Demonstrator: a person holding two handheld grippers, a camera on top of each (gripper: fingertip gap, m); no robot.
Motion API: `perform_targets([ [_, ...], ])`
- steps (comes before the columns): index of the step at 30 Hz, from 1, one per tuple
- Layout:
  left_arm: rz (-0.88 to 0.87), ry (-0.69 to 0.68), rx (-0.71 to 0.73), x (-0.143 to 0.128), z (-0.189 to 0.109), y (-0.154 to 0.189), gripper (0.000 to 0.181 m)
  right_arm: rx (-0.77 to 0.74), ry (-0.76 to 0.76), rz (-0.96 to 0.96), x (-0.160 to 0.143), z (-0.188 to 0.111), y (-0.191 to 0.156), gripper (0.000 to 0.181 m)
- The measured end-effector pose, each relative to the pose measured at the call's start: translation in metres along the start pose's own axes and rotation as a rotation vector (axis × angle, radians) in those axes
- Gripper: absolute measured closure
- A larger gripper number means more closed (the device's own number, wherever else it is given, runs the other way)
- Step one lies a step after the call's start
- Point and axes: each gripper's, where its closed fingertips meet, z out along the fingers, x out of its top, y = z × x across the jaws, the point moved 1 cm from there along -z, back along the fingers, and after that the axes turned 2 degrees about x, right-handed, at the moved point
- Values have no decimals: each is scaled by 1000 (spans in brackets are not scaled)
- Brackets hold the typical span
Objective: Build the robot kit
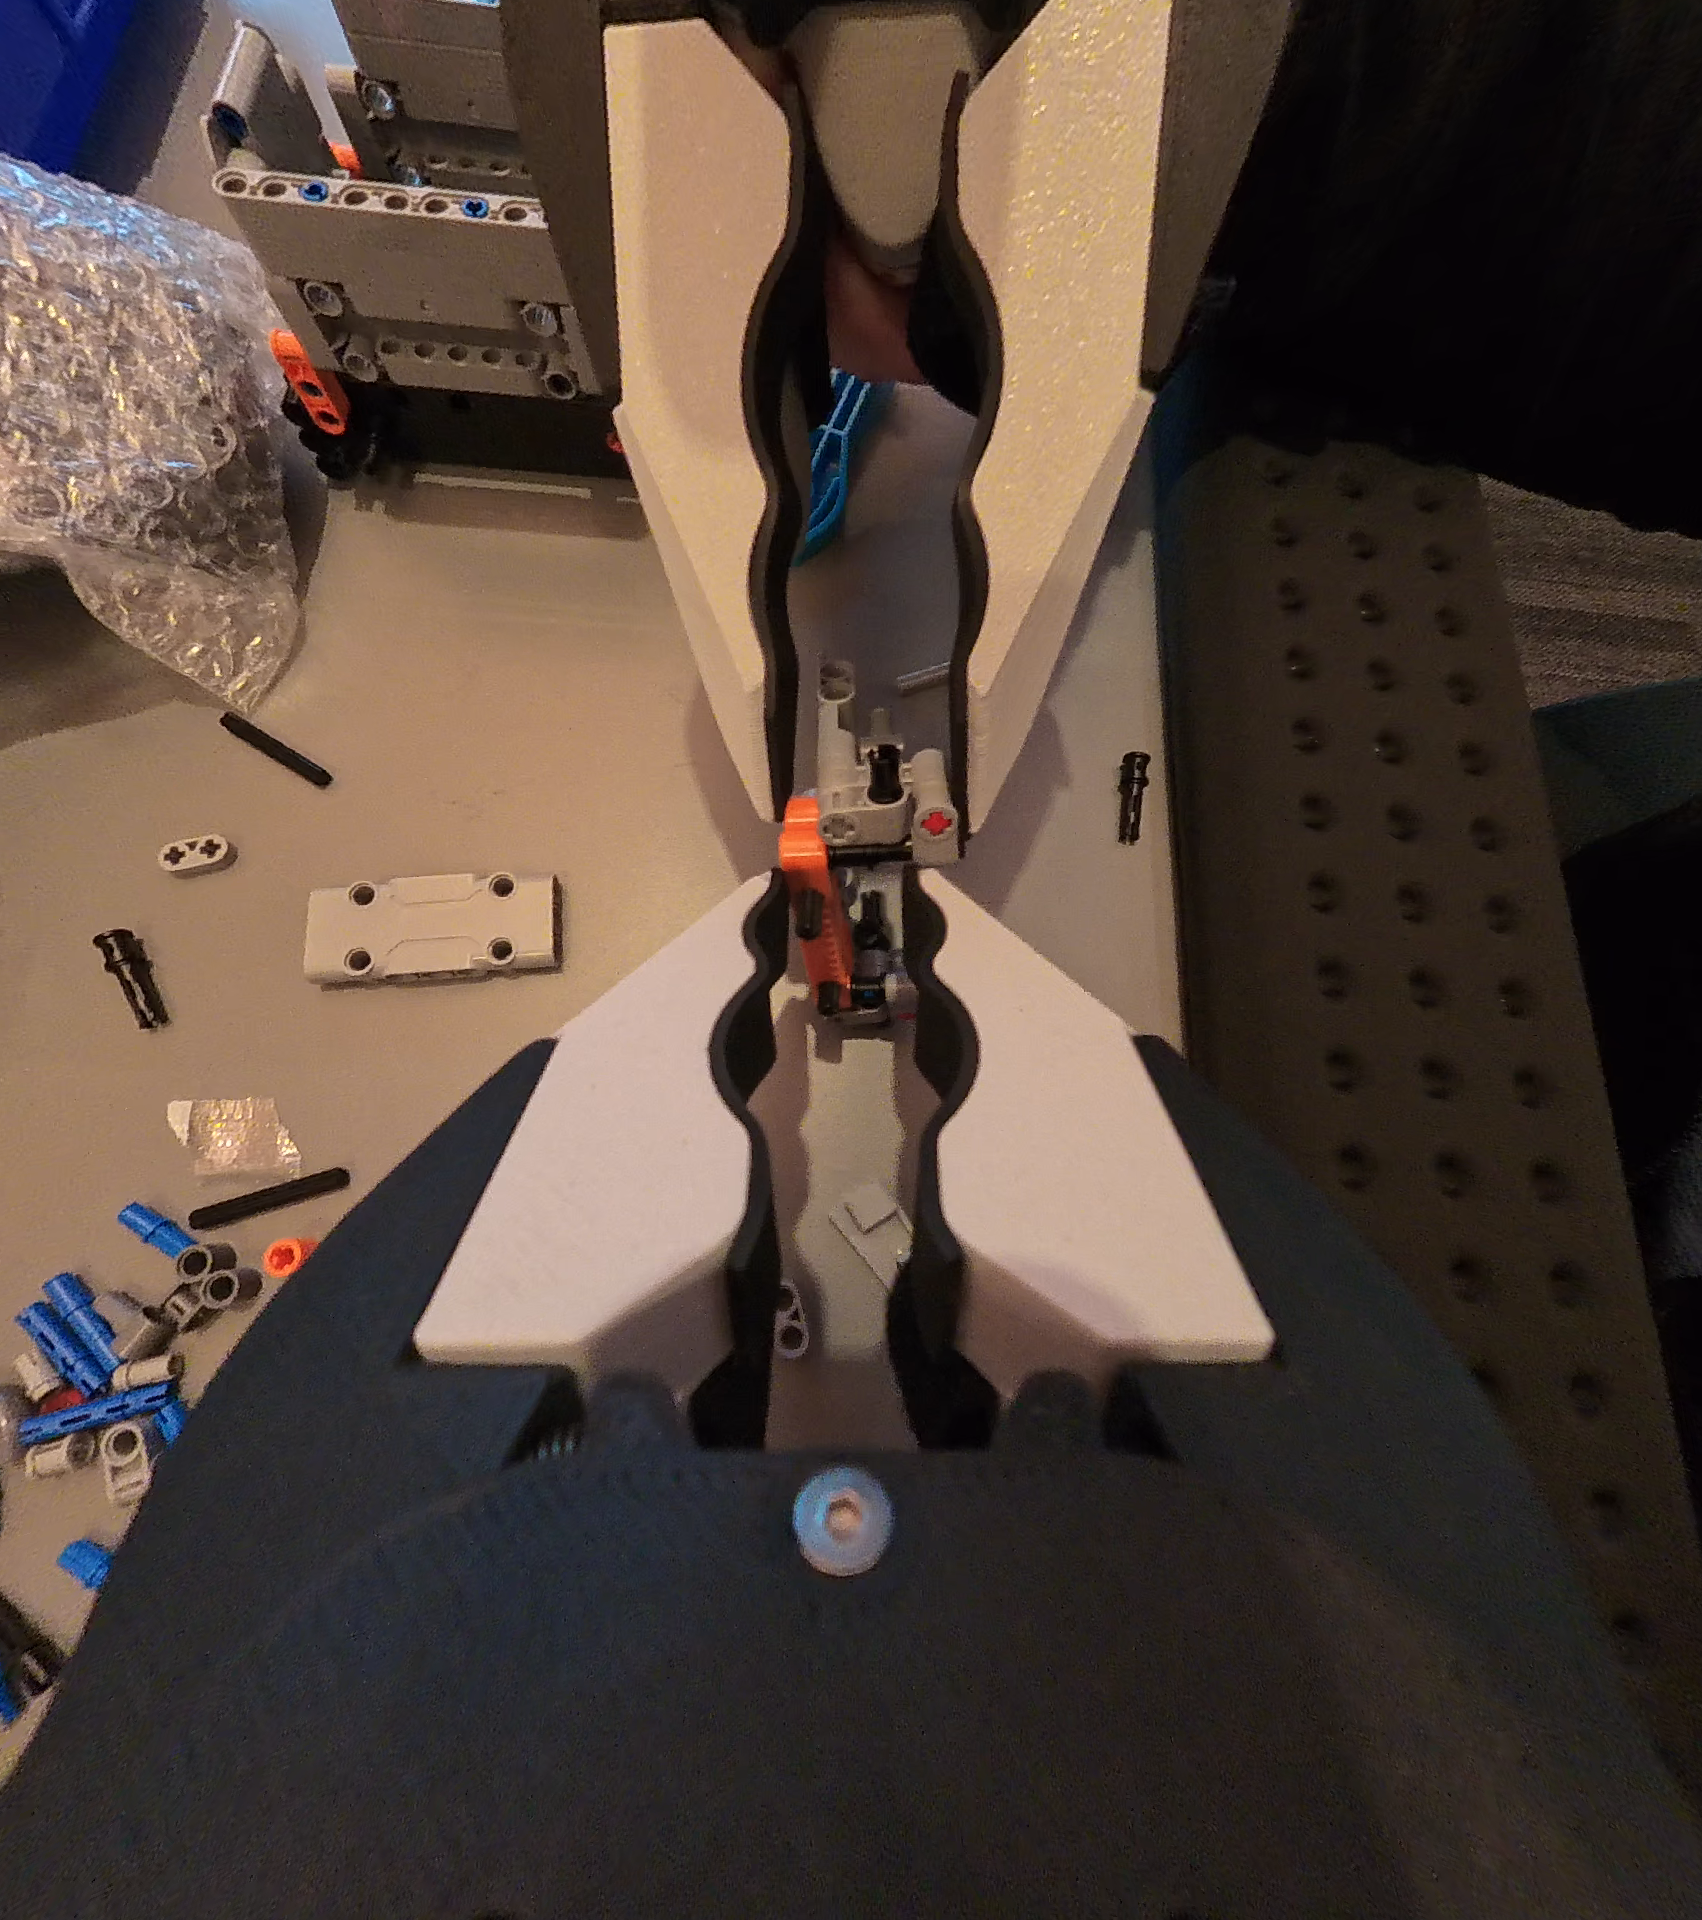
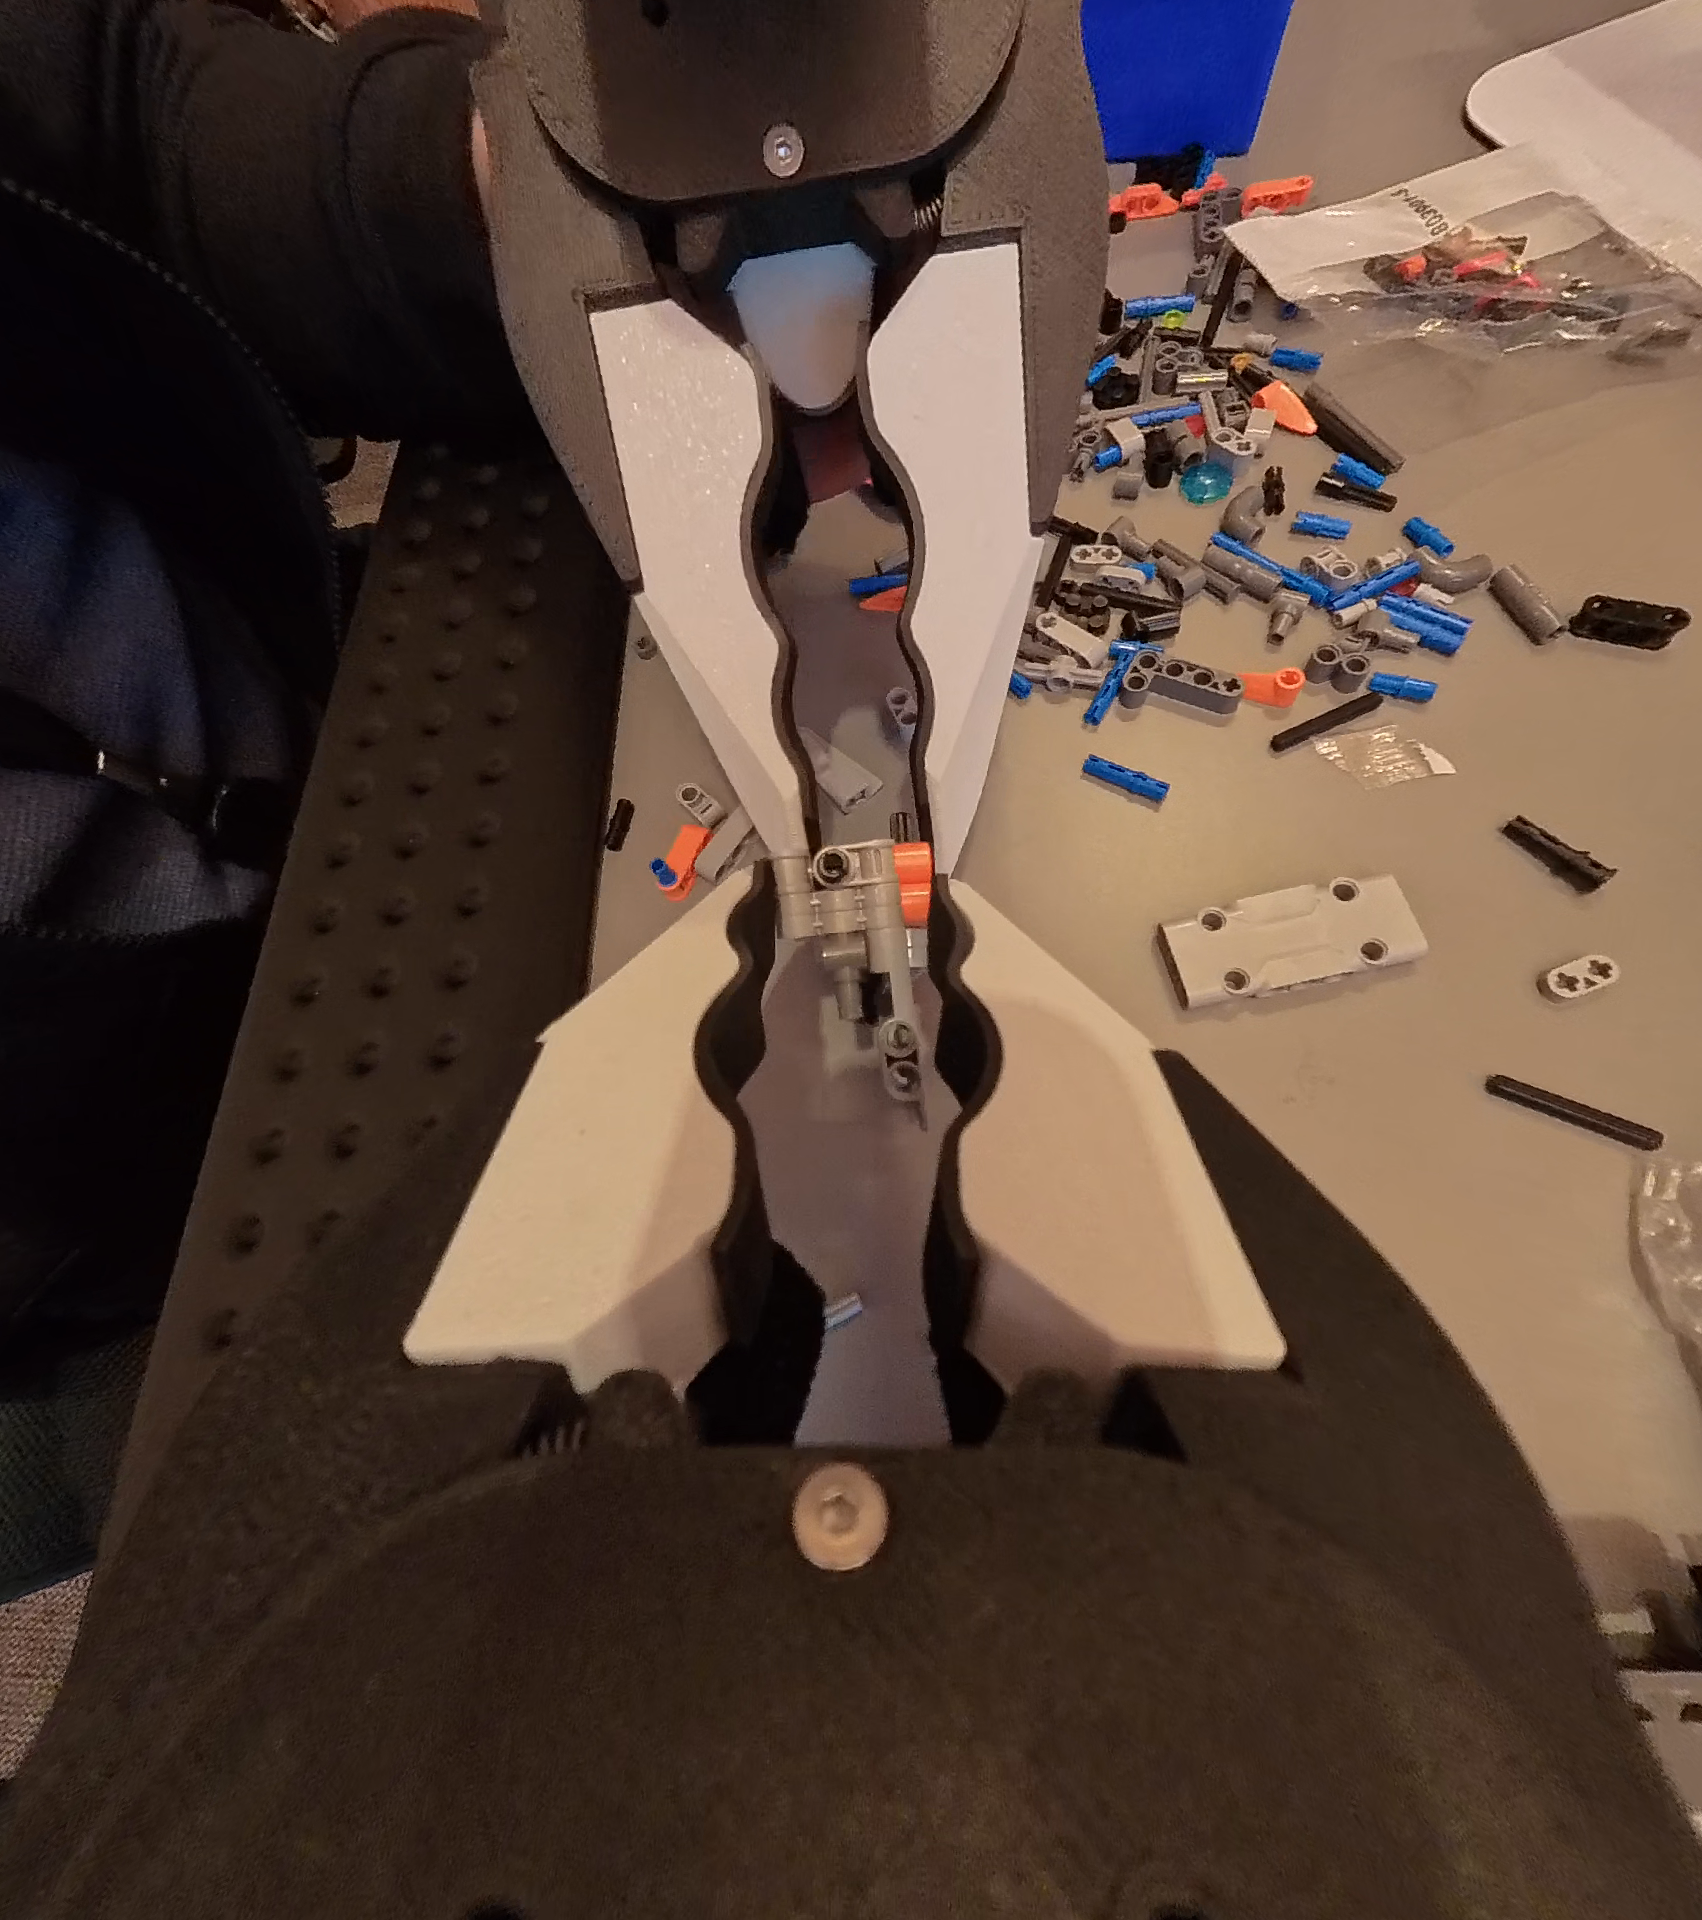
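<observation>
A small assembly of grey, orange and black construction-toy parts (image 1: 816, 914) hangs above the grey table (image 1: 514, 644) between my two grippers, which face each other tip to tip. My left gripper (image 1: 852, 904) is shut on the end with the orange beam. My right gripper (image 1: 868, 816) comes in from the top of the left wrist view and is shut on the grey end with a red axle. In the right wrist view the assembly (image 2: 842, 899) sits in my right gripper (image 2: 852, 914), and the left gripper (image 2: 862, 831) meets it from above.
A grey flat panel (image 1: 431, 925), black axles (image 1: 275, 748) and a pile of blue and grey pins (image 1: 78, 1351) lie on the table. Bubble wrap (image 1: 68, 384) and a large grey build (image 1: 411, 239) stand at the back. A black studded strip (image 1: 1366, 831) runs along the table edge. A larger parts pile (image 2: 1262, 561) and a plastic bag (image 2: 1512, 270) lie beyond. My left and right fingertips are right by each other. From either gripper's tips it is about 15 centimeters to the large grey build (image 1: 411, 239).
</observation>
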Motion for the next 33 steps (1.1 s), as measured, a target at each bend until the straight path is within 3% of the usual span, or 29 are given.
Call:
perform_targets([
  [23, -13, -19, -66, -6, 0, 4, 162, 30, 10, 3, 0, 1, -3, 153],
  [27, -31, 15, -112, -2, -2, 9, 148, 26, 11, 4, 0, 1, -2, 153],
  [33, -37, 38, -92, 1, -3, 6, 153, 26, 14, 4, 0, 1, -2, 153],
])
